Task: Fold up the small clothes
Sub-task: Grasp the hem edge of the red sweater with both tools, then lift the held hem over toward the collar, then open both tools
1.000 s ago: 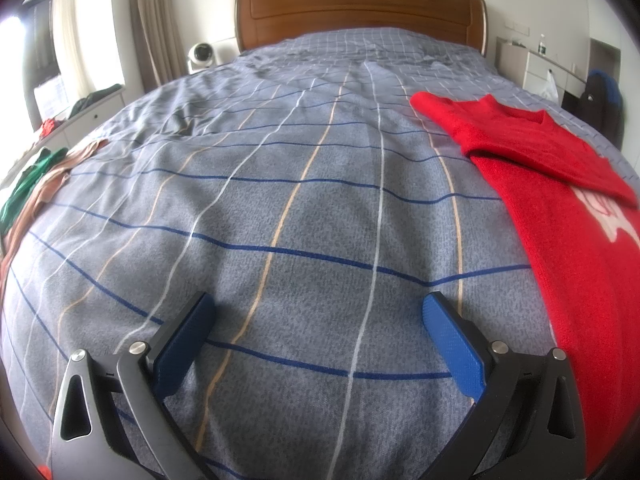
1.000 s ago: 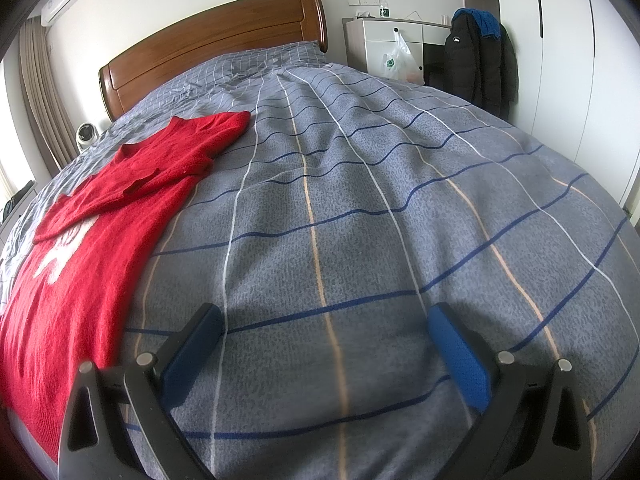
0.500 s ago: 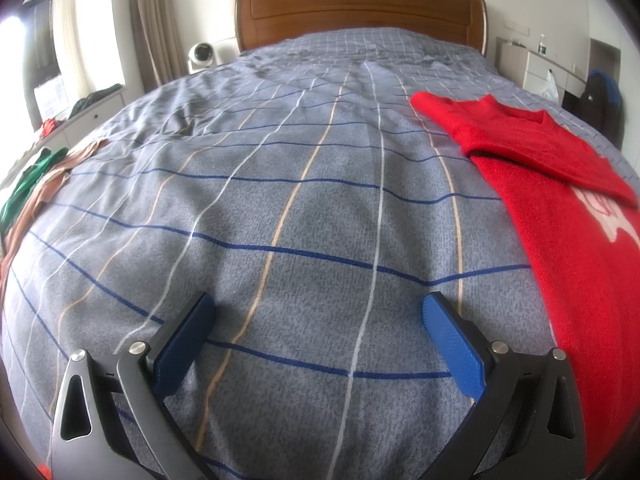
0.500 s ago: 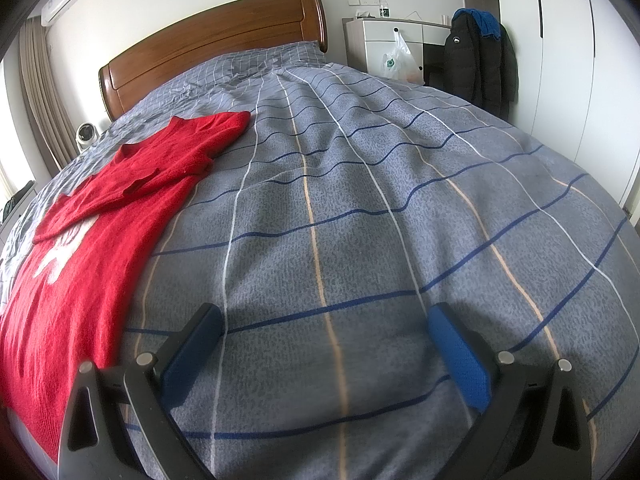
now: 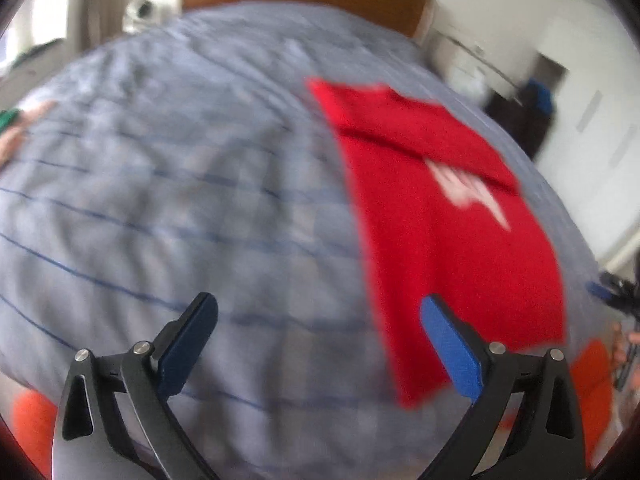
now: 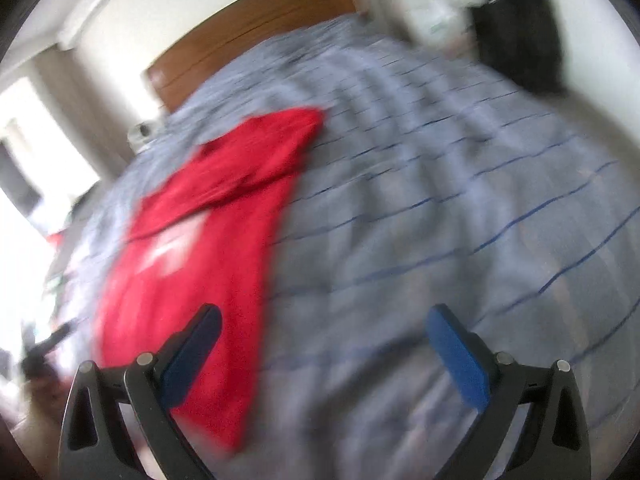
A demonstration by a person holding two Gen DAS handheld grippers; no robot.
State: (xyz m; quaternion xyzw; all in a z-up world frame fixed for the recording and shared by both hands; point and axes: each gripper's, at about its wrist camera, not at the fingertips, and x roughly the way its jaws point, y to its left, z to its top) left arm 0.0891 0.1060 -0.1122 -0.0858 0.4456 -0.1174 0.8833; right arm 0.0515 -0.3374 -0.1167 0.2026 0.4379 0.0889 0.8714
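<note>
Tongs of the left gripper [image 5: 318, 326] and the right gripper [image 6: 324, 338], blue-padded, spread wide and empty above the grey checked bedspread [image 5: 168, 208]. Red knitted sweater with white motif [image 5: 440, 216] lies flat between both views, sleeve folded across; brown wooden headboard [image 6: 256, 36] beyond, blurred.

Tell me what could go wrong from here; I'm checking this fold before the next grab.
Both views are motion-blurred, so a grab aimed now may miss the red sweater hem.

The left claw and right claw are open and empty above the striped bedspread; closing low could pinch the bedspread along with the sweater.
</note>
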